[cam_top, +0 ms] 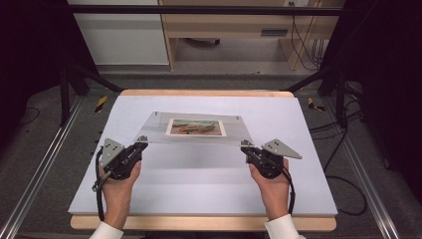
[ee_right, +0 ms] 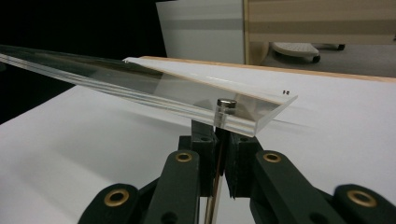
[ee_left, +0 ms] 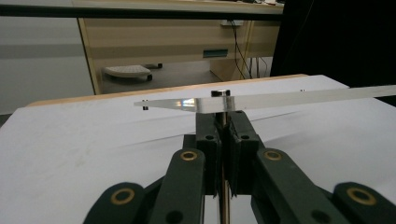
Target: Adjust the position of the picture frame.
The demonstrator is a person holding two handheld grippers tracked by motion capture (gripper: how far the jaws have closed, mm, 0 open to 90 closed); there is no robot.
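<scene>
A clear acrylic panel with a landscape photo under it lies mid-table, its near edge raised off the white sheet. My left gripper is shut on the metal pin at the panel's near left corner. In the left gripper view, the pin runs down between the closed jaws of that gripper, and the panel shows edge-on. My right gripper is shut on the pin at the near right corner. The right gripper view shows that pin through the panel, above the gripper.
A white sheet covers the wooden table. Metal rails run along both sides. Two small pins mark the panel's far corners. Cables lie on the floor at right, and furniture stands beyond the table.
</scene>
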